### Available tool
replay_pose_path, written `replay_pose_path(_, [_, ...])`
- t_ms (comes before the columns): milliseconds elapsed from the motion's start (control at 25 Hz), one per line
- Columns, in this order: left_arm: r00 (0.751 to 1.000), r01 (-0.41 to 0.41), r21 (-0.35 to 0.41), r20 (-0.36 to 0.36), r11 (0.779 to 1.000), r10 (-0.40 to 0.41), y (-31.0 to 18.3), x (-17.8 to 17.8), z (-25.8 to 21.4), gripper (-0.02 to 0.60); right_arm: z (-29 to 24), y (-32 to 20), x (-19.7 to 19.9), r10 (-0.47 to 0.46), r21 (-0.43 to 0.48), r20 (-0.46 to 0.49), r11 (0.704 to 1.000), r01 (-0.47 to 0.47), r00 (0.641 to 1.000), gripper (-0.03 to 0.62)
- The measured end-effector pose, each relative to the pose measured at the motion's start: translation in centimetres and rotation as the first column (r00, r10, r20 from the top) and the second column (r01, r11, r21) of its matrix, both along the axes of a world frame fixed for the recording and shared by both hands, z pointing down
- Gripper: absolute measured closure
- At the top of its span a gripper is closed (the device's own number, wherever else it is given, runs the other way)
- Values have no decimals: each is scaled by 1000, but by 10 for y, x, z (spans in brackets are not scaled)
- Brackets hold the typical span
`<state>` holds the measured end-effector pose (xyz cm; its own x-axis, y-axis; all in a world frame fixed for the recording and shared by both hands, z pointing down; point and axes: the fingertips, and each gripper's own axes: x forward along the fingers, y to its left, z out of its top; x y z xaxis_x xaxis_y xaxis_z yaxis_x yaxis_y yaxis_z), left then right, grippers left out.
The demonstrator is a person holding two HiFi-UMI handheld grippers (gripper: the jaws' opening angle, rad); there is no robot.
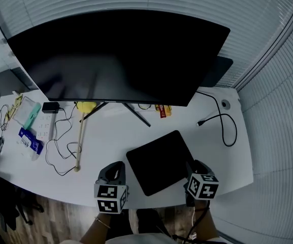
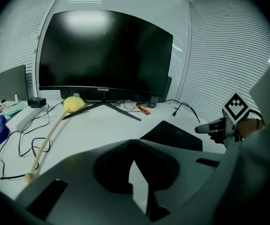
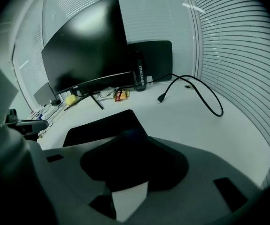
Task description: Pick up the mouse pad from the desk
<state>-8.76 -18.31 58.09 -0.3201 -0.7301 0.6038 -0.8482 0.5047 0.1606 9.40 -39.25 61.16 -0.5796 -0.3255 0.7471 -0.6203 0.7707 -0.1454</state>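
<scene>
Black mouse pad lies flat on the table; left tool and right tool flank it, both 2-jaw tips narrow, pressed together.

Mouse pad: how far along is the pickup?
Done: nothing lifted yet; the mouse pad lies flat on the desk.
In hand: the right gripper, jaws together, sits at the pad's right edge; whether it pinches the pad is unclear. The left gripper, shut and empty, is beside the pad's left corner.
Left: secure a grip and lift.
</scene>
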Motion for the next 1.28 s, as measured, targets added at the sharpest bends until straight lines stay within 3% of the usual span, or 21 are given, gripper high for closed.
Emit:
replay_pose_path(840, [995, 97, -40, -6, 995, -97, 6, -10, 15, 565, 39, -21, -16, -178, -35, -96, 984, 175, 979, 408])
replay_pose_path(1280, [996, 83, -37, -23, 996, -84, -3, -4, 15, 565, 40, -17, -19, -222, -48, -128, 975, 217, 967, 434])
